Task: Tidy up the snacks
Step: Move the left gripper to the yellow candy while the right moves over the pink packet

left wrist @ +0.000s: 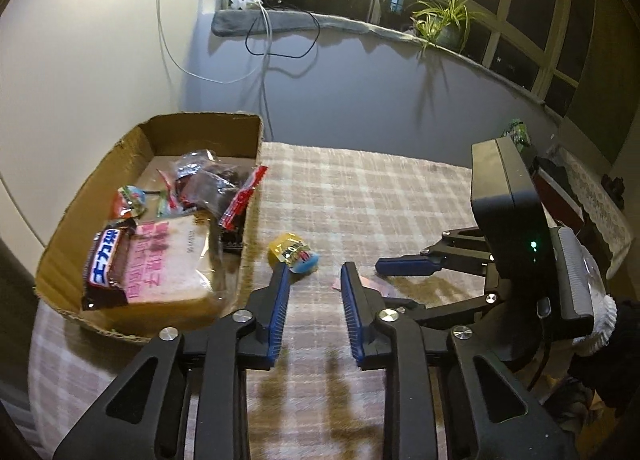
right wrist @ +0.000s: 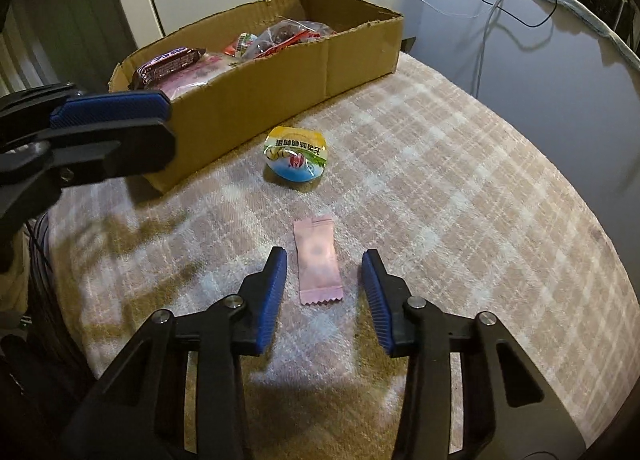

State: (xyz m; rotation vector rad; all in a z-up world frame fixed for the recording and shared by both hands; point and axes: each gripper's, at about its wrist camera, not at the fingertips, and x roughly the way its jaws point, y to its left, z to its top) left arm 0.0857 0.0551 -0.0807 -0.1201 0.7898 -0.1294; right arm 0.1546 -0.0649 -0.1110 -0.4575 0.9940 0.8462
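The right claw (right wrist: 324,260) is wide, with a pink candy packet (right wrist: 319,262) lying flat between its fingers on the checked worktop (right wrist: 460,200). The left claw (left wrist: 315,274) is wide and holds nothing. A round jelly cup (right wrist: 296,158) sits mid-frame, just beside the cardboard box (right wrist: 280,88) of snacks.

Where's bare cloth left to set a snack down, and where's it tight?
Free: the plaid cloth right of the jelly cup and pink sachet, out to the table edge. Also the strip behind the cup, beside the cardboard box. Crowded: the box itself, piled with snacks, and the patch where the open right gripper and left gripper converge on cup and sachet.
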